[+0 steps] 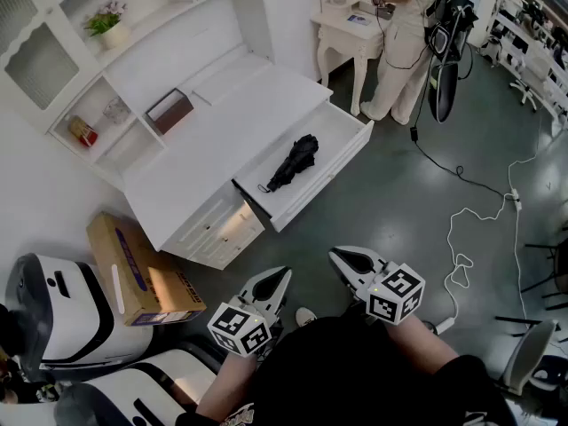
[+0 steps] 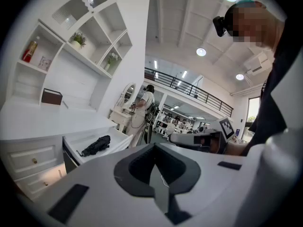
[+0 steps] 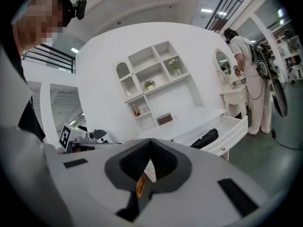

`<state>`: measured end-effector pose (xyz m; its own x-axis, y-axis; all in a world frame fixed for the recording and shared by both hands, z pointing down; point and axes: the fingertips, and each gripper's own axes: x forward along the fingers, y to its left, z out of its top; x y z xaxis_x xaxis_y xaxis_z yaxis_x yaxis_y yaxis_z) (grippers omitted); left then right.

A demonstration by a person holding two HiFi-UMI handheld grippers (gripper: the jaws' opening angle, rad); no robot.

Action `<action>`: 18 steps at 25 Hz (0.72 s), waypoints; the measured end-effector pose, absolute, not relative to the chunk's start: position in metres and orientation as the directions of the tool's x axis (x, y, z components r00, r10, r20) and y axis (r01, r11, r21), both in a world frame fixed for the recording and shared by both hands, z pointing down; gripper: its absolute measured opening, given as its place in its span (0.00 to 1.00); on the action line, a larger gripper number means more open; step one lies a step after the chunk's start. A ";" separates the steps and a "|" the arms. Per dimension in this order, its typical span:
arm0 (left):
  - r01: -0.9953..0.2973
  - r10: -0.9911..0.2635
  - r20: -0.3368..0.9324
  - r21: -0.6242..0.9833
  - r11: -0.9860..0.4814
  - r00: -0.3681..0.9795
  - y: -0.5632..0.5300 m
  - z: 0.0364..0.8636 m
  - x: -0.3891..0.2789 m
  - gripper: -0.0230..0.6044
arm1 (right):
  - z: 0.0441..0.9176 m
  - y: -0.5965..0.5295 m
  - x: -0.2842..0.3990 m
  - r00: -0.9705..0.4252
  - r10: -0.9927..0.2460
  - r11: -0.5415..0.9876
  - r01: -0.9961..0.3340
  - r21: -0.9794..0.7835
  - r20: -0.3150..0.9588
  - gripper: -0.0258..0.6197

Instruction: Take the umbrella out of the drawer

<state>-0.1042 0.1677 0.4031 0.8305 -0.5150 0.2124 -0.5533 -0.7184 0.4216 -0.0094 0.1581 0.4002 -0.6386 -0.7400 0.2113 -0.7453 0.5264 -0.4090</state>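
A folded black umbrella lies in the pulled-out white drawer of a white desk. It also shows as the umbrella in the left gripper view and the umbrella in the right gripper view. My left gripper and right gripper hang near my body, well short of the drawer, both pointing toward it. Both are shut with nothing between the jaws. In their own views the left gripper and right gripper show closed pads.
A cardboard box stands on the floor left of the desk. A person stands at a small white table behind the drawer. A white cable trails across the floor on the right. A brown box sits on the desktop.
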 end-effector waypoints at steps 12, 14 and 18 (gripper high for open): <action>-0.541 -0.499 0.218 0.439 -0.717 0.839 0.172 0.408 -0.100 0.04 | 0.403 0.161 -0.010 -0.663 -0.720 0.556 -0.727 -0.402 0.204 0.04; -0.542 -0.499 0.221 0.443 -0.714 0.838 0.172 0.409 -0.098 0.04 | 0.404 0.160 -0.008 -0.668 -0.715 0.559 -0.724 -0.404 0.206 0.04; -0.549 -0.506 0.224 0.450 -0.705 0.833 0.168 0.411 -0.094 0.04 | 0.403 0.155 -0.003 -0.677 -0.706 0.568 -0.717 -0.405 0.209 0.04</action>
<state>-0.0937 0.1679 0.4107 0.8329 -0.5061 0.2238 -0.5489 -0.7045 0.4498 -0.0032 0.1555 0.4034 -0.6770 -0.7056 0.2095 -0.7169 0.5676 -0.4049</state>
